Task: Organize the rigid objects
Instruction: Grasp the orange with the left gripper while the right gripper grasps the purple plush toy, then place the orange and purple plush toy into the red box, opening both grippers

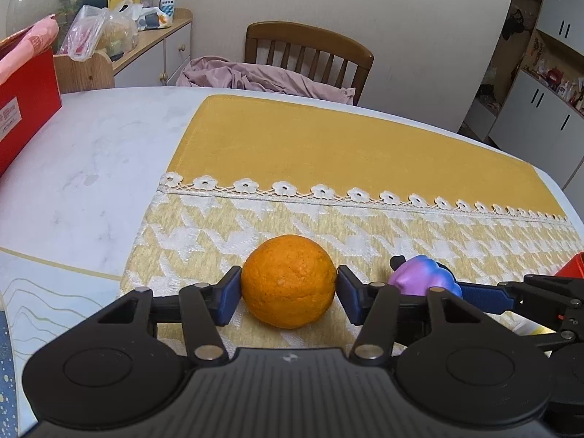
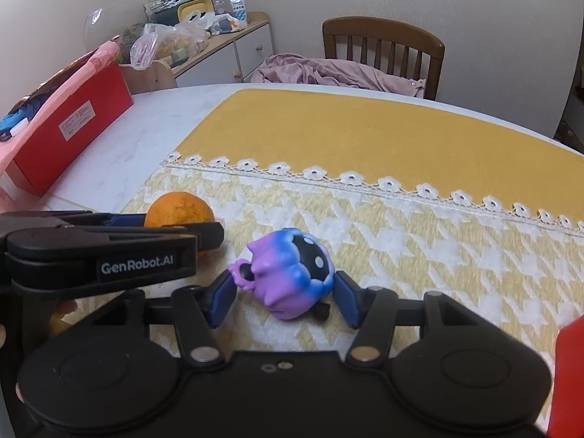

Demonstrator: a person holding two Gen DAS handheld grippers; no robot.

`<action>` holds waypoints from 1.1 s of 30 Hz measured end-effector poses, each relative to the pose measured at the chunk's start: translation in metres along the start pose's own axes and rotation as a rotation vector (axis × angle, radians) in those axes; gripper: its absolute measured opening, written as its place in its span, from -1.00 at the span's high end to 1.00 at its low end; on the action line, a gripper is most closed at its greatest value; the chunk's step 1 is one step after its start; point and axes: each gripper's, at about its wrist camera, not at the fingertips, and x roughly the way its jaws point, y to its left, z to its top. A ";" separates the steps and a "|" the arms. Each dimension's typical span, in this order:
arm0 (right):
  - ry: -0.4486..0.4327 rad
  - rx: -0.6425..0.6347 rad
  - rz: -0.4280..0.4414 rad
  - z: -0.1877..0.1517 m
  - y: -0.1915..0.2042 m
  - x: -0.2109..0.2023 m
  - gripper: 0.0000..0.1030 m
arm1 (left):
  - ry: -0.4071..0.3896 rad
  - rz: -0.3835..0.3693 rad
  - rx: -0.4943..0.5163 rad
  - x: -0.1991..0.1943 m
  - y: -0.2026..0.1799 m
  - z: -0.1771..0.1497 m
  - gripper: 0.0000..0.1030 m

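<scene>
An orange (image 1: 288, 286) rests on the yellow houndstooth placemat (image 1: 328, 226). My left gripper (image 1: 288, 294) is open around it, a blue pad close on each side, the left pad about touching. A purple and blue toy figure (image 2: 288, 277) with a black dotted face lies on the placemat (image 2: 401, 241) to the right of the orange. My right gripper (image 2: 284, 297) is open around the toy, pads close on both sides. The toy also shows in the left wrist view (image 1: 423, 279), and the orange in the right wrist view (image 2: 179, 210) behind the left gripper.
A red box (image 2: 73, 127) with a pink lid stands at the table's left. A wooden chair (image 1: 310, 54) with mauve cloth stands behind the table. A cluttered sideboard (image 1: 153, 36) is at the back left. A red object (image 2: 569, 372) is at the near right.
</scene>
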 end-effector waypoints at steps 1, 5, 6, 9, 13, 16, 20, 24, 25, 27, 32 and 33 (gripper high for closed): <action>0.000 0.002 -0.001 0.000 0.000 0.000 -0.09 | 0.001 0.005 0.004 0.000 -0.002 0.000 -0.06; -0.005 0.030 0.007 -0.003 -0.002 -0.005 -0.09 | 0.007 0.017 0.022 -0.004 -0.006 -0.002 -0.06; -0.007 0.036 0.004 -0.004 -0.003 -0.007 -0.09 | 0.011 0.019 0.019 -0.005 -0.005 -0.002 -0.06; -0.012 0.053 0.007 -0.007 -0.004 -0.014 -0.09 | 0.026 0.011 0.004 -0.008 -0.005 -0.003 -0.06; -0.027 0.060 -0.005 -0.013 -0.003 -0.026 -0.09 | 0.049 0.016 -0.010 -0.013 -0.007 -0.006 -0.06; -0.023 0.069 -0.006 -0.016 -0.004 -0.035 -0.09 | 0.062 0.012 -0.015 -0.020 -0.009 -0.008 -0.05; -0.024 0.082 0.004 -0.019 -0.007 -0.053 -0.09 | 0.063 -0.003 -0.027 -0.035 -0.012 -0.012 -0.05; -0.024 0.111 0.017 -0.025 -0.014 -0.076 -0.09 | 0.070 -0.004 -0.029 -0.055 -0.018 -0.014 -0.05; -0.026 0.114 0.015 -0.026 -0.016 -0.083 -0.09 | 0.071 -0.006 -0.026 -0.060 -0.021 -0.015 -0.05; -0.028 0.123 0.012 -0.029 -0.021 -0.096 -0.09 | 0.082 -0.011 -0.020 -0.070 -0.026 -0.016 -0.05; -0.049 0.139 0.002 -0.038 -0.036 -0.132 -0.09 | 0.103 -0.020 -0.027 -0.094 -0.041 -0.020 -0.05; -0.053 0.149 0.002 -0.040 -0.040 -0.139 -0.09 | 0.105 -0.022 -0.026 -0.098 -0.045 -0.020 -0.05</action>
